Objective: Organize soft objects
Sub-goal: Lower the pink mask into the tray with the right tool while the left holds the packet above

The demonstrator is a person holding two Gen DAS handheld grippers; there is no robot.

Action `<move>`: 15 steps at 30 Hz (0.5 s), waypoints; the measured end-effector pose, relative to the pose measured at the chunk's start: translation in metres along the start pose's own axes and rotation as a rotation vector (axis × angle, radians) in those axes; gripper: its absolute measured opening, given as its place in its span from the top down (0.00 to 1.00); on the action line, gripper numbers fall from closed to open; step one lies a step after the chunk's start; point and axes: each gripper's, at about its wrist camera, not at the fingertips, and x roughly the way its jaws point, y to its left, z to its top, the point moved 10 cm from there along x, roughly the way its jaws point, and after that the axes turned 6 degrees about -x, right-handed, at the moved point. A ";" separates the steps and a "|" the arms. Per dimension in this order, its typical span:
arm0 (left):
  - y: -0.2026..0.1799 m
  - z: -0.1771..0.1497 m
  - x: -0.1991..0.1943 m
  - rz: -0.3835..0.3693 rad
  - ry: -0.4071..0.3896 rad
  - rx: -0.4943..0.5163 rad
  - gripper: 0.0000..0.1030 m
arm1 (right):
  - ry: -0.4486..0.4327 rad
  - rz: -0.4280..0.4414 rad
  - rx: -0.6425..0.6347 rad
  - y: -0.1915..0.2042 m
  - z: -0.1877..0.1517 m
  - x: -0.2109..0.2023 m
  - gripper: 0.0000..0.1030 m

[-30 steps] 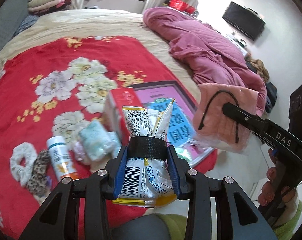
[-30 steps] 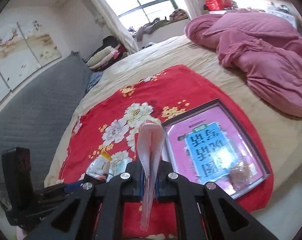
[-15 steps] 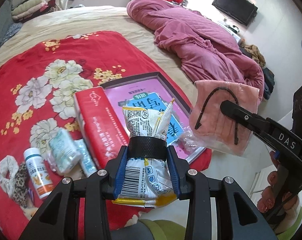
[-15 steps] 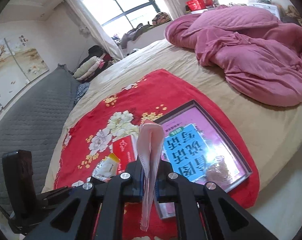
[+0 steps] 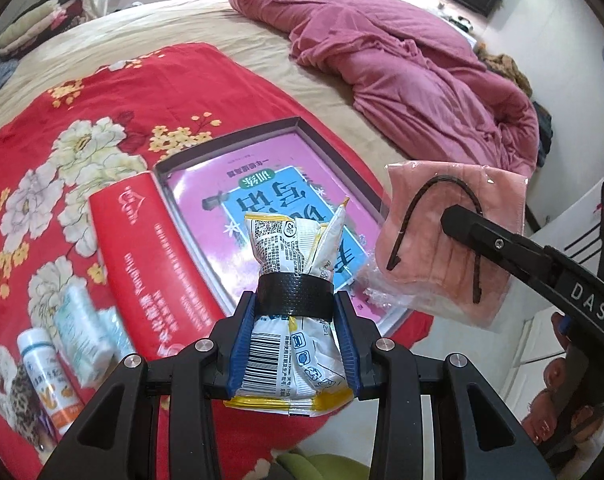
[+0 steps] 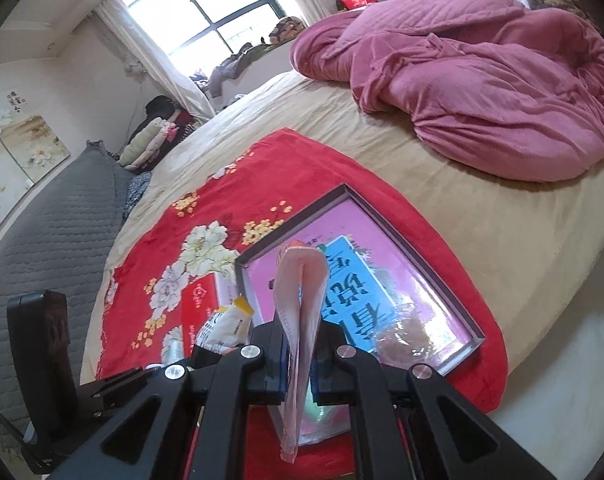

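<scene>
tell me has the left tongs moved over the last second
Yes. The left tongs, shut on the snack packet, have swung right: the tray has slid from right of the packet to directly behind it, and the white bottle has drifted toward the left edge.

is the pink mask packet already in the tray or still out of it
Out. The right gripper is shut on the pink mask packet, holding it in the air beside the tray, which holds only a small clear packet.

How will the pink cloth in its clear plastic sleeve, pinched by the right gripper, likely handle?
Probably floppy: the pink cloth in its clear plastic sleeve droops below the right gripper. Likely light, since one edge pinch carries it. The glossy film may slip.
</scene>
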 end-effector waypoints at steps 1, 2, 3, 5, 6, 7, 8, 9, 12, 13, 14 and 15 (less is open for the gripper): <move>-0.002 0.001 0.005 -0.007 0.009 -0.001 0.62 | 0.007 -0.009 0.000 -0.003 -0.001 0.003 0.93; -0.003 0.002 0.009 -0.008 0.015 -0.002 0.62 | 0.014 -0.019 0.002 -0.007 -0.002 0.006 0.93; -0.004 0.003 0.015 -0.002 0.023 0.005 0.62 | 0.020 -0.021 0.004 -0.009 -0.004 0.009 0.93; -0.005 0.004 0.023 0.006 0.031 0.011 0.62 | 0.035 -0.027 0.007 -0.013 -0.007 0.016 0.93; -0.006 0.004 0.027 0.005 0.037 0.010 0.62 | 0.041 -0.036 0.004 -0.016 -0.009 0.019 0.93; -0.006 0.004 0.030 0.006 0.042 0.008 0.62 | 0.047 -0.041 0.001 -0.018 -0.010 0.021 0.93; -0.006 0.004 0.034 0.007 0.048 0.006 0.62 | 0.058 -0.047 0.001 -0.021 -0.013 0.025 0.93; -0.007 0.004 0.037 0.005 0.053 0.007 0.62 | 0.065 -0.049 0.003 -0.023 -0.015 0.027 0.93; -0.010 0.003 0.046 0.006 0.065 0.013 0.62 | 0.089 -0.063 -0.007 -0.028 -0.021 0.036 0.93; -0.011 0.003 0.048 0.006 0.070 0.015 0.62 | 0.097 -0.060 -0.003 -0.029 -0.023 0.039 0.93; -0.012 0.003 0.051 0.004 0.073 0.016 0.62 | 0.105 -0.055 0.001 -0.030 -0.025 0.042 0.93; -0.012 0.003 0.053 0.006 0.076 0.019 0.62 | 0.115 -0.053 0.002 -0.031 -0.027 0.045 0.93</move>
